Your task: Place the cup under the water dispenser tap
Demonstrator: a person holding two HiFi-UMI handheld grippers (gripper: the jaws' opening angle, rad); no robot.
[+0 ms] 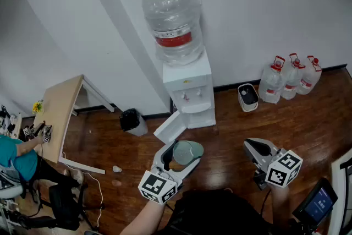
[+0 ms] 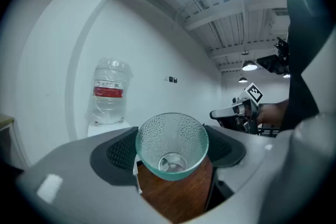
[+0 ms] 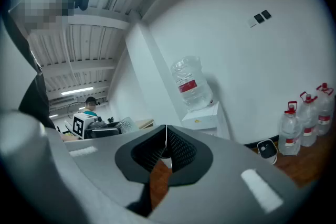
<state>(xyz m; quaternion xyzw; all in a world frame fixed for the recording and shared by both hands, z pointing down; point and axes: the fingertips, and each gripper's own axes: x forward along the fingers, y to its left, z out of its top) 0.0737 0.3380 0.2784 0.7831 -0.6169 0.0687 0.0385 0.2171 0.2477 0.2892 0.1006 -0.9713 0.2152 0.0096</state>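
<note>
Cup (image 2: pixel 171 145) of pale green dimpled glass sits clamped between the jaws of the left gripper (image 2: pixel 172 150), a dark pad pressing on each side. Its mouth tips back toward that gripper's camera, so the round base shows down inside. In the head view the cup (image 1: pixel 190 149) and left gripper (image 1: pixel 181 157) hang over the wooden floor (image 1: pixel 231 129), in front of the dispenser (image 1: pixel 190 91) and well apart from it. The taps (image 1: pixel 190 97) on its white front are small, with nothing beneath them. A large clear bottle (image 1: pixel 173 22) with a red label stands upside down on the dispenser's top.

The right gripper (image 1: pixel 252 145) is held out to the right, level, with nothing in it. In the right gripper view its jaws are closed together, the pads meeting at a thin seam (image 3: pixel 166 140).

Three jugs (image 1: pixel 291 77) with red caps stand against the wall on the right, and a small white bin (image 1: pixel 248 97) is just beside them. A black bin (image 1: pixel 132 119) stands left of the dispenser. Farther left is a wooden tabletop (image 1: pixel 58 113) with small items at its near end, where a person (image 1: pixel 14 154) in a teal top sits.
</note>
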